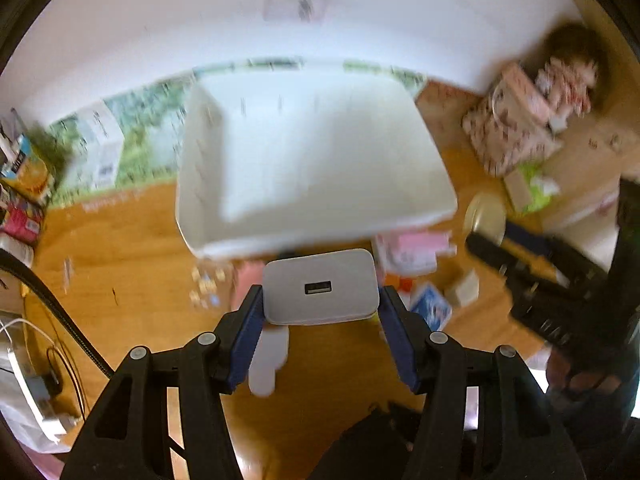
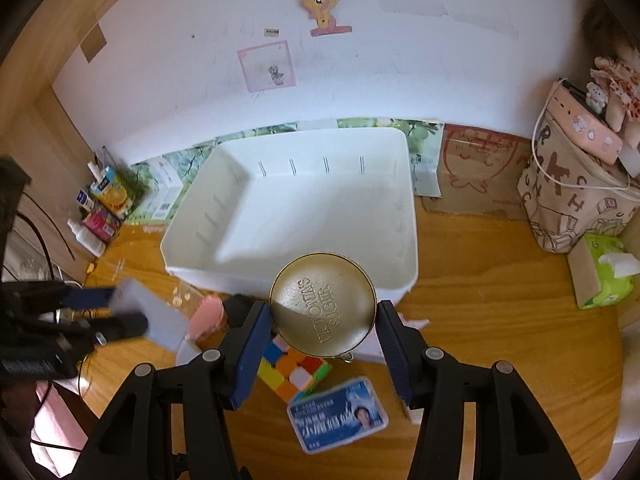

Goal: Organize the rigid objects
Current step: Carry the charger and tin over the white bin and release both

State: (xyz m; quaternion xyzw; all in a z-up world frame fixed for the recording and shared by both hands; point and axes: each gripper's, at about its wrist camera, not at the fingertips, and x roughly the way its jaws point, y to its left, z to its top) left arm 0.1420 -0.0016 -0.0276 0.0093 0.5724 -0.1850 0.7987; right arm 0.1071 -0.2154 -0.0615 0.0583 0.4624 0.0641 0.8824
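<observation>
Two grippers in my hands, each loaded. My left gripper (image 1: 321, 300) is clamped on a white USB charger block (image 1: 320, 286), blue pads pressing both short sides, port face toward the camera. My right gripper (image 2: 323, 322) pinches a round gold tin (image 2: 323, 305) by its rim at 9 and 3 o'clock, embossed lid facing up at the lens. White plastic bin (image 2: 404, 216) sits on the wooden desk (image 2: 500, 312) directly ahead at 12 o'clock in both views, against the wall; the left view is motion-blurred. In the right view, a colour cube (image 2: 294, 372) lies just below the tin at 6 o'clock, with a blue printed card (image 2: 338, 416) beside it, nearer me. A pink item (image 2: 206, 316) lies at 9 o'clock of the tin, near the bin's front wall. The left gripper with its charger shows at far 9 o'clock, blurred. Green tissue pack (image 2: 604, 280) at 3 o'clock, patterned bag (image 2: 568, 200) behind it.
</observation>
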